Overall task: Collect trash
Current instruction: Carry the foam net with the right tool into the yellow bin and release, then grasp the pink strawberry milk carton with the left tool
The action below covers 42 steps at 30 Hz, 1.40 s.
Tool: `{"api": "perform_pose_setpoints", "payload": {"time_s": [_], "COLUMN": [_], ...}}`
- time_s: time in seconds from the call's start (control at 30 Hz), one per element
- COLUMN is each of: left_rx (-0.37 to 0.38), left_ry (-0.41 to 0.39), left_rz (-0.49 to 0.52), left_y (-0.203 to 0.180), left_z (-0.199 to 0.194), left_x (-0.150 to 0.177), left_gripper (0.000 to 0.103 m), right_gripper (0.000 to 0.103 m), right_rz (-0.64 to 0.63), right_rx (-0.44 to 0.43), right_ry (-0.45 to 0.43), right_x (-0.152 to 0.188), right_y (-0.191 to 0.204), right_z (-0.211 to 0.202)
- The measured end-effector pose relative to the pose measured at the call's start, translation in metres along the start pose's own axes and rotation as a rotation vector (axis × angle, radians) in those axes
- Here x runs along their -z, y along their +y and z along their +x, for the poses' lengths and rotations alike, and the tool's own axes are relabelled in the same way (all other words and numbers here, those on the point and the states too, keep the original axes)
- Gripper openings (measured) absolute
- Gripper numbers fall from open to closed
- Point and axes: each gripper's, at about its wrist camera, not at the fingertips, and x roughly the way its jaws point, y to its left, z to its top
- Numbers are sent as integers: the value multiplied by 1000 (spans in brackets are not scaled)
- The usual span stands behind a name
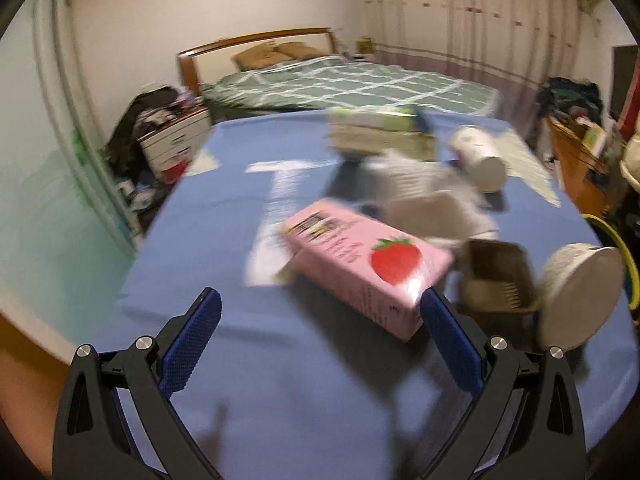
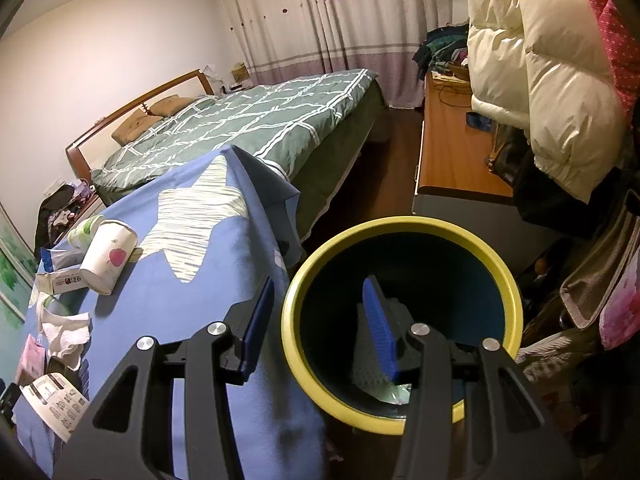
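Spread left gripper (image 1: 320, 320), nothing pinched, faces pink strawberry carton (image 1: 360, 268) at one o'clock; its right pad may shove it. Right gripper (image 2: 320, 320), empty, straddles bin (image 2: 400, 224) rim.

Two matching black plastic two-finger left gripper (image 1: 320, 312) and right gripper (image 2: 320, 312) frames, angular arms with triangular cut-outs, round silver screw heads at pivots, long fingers faced with textured blue rubber pads (image 1: 192, 348).
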Motion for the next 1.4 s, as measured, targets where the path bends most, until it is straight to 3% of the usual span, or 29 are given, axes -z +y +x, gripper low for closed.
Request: {"api": "perform_pose_setpoints", "payload": {"time_s": [0.13, 0.27, 0.5, 0.67, 0.8, 1.03, 1.1, 1.27, 1.37, 1.4], "left_rx": [-95, -30, 66, 34, 23, -41, -21, 62, 25, 15], "left_ry": [29, 23, 9, 37, 54, 70, 71, 66, 76, 86], "left_rz": [-65, -111, -27, -21, -58, -112, -133, -58, -9, -5], "left_y": [39, 47, -14, -33, -23, 31, 42, 31, 26, 27], "left_z": [7, 0, 4, 19, 29, 17, 15, 22, 33, 39], "left_x": [8, 11, 7, 5, 3, 11, 11, -6, -18, -22], "left_gripper": [98, 98, 98, 90, 79, 79, 83, 87, 85, 78], "right_gripper": [44, 44, 45, 45, 45, 45, 45, 45, 45, 46], "right_rz": [-8, -20, -28, -25, -14, -5, 4, -10, -14, -10], "right_rx": [-8, -13, -21, -27, -30, -38, -43, -58, -55, -53], "right_ry": [-5, -10, -9, 2, 11, 11, 7, 10, 7, 6], "right_x": [0, 0, 0, 1, 1, 2, 1, 1, 0, -1], "right_y": [4, 9, 13, 9, 4, 2, 2, 11, 11, 10], "right_z": [-2, -5, -8, -5, 0, 3, 5, 5, 3, 4]}}
